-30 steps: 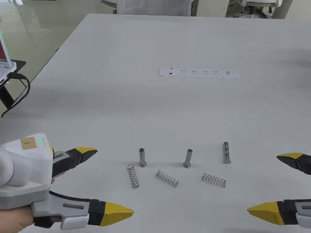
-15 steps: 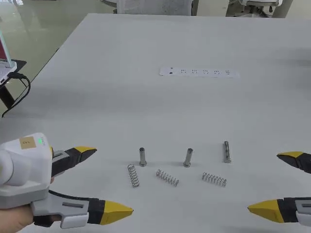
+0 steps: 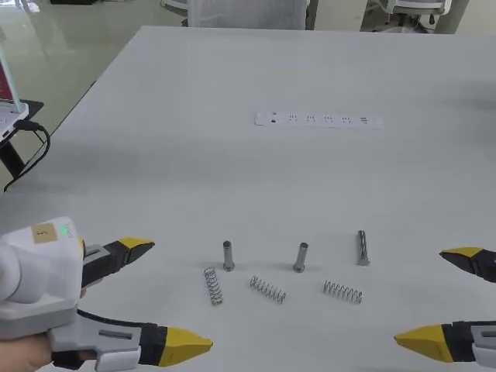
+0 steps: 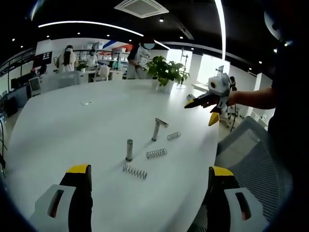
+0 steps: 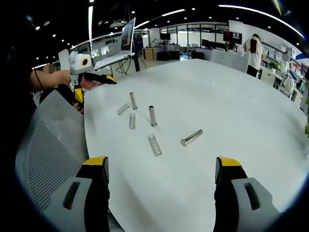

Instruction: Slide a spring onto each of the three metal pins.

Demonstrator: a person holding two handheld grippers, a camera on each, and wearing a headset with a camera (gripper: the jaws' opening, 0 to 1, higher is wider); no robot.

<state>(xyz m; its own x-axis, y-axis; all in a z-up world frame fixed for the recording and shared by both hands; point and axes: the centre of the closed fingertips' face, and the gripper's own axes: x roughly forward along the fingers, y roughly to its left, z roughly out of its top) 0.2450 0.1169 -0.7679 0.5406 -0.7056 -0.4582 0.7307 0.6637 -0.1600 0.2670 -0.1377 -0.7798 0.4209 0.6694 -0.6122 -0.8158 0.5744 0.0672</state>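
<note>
The left gripper [image 3: 167, 294] and right gripper [image 3: 434, 296] hold their jaws wide apart, empty; between them, lower centre, three coiled wire springs [image 3: 267, 289] lie on the white surface [image 3: 310, 194] just below three short metal pins [image 3: 301, 256]; none is threaded, so the first pickup looks next: pinch one spring; the right gripper view shows one pin [image 5: 191, 137] lying flat, unclear in the head view.
</note>
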